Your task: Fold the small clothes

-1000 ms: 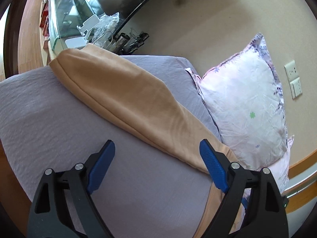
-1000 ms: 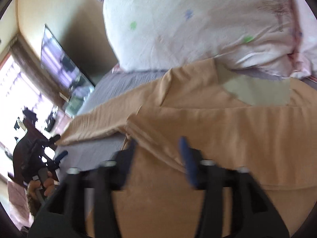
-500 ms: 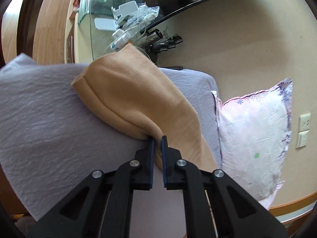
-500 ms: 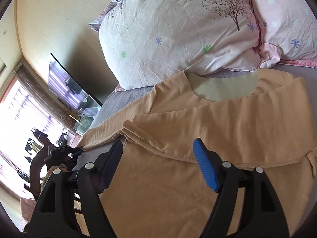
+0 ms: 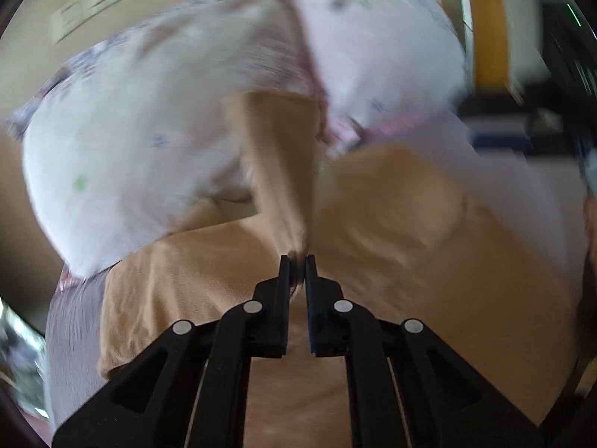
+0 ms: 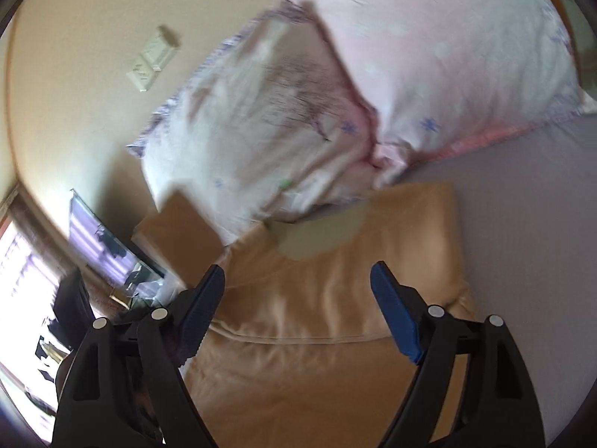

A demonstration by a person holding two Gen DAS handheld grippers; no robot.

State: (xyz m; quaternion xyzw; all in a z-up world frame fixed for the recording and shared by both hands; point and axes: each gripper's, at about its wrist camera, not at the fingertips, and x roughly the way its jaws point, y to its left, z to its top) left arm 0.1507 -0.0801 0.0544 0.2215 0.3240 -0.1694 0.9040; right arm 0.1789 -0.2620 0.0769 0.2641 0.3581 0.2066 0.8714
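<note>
Half a second ago the left hand-held gripper [image 5: 297, 261] had just closed on the edge of the sleeve [image 5: 278, 171] out on the grey bed sheet [image 5: 71, 339]; now that sleeve is off the sheet and stands up in front of the pillows [image 5: 149, 142], a tan strip running from the pinched fingertips toward the shirt's shoulder. The view from this side has swung round to face the pillows and is smeared by motion, so the carry looks to be in mid-swing. That suggests the sleeve fold is under way: the sleeve is being brought in over the body of the tan shirt [image 6: 328, 321], which lies flat on the bed with its collar [image 6: 317, 239] just below the pillows. In the right wrist view the lifted sleeve [image 6: 179, 239] shows as a raised flap at the shirt's left edge, not yet laid down. The left hand-held gripper's jaws are together, clamped on the sleeve fabric, a sliver of cloth showing between the black tips. The right hand-held gripper [image 6: 298, 283] is wide apart, its blue pads [image 6: 391, 310] hovering above the chest of the shirt and holding nothing; whether they brush the cloth cannot be told. The other sleeve appears already folded in across the front.
</note>
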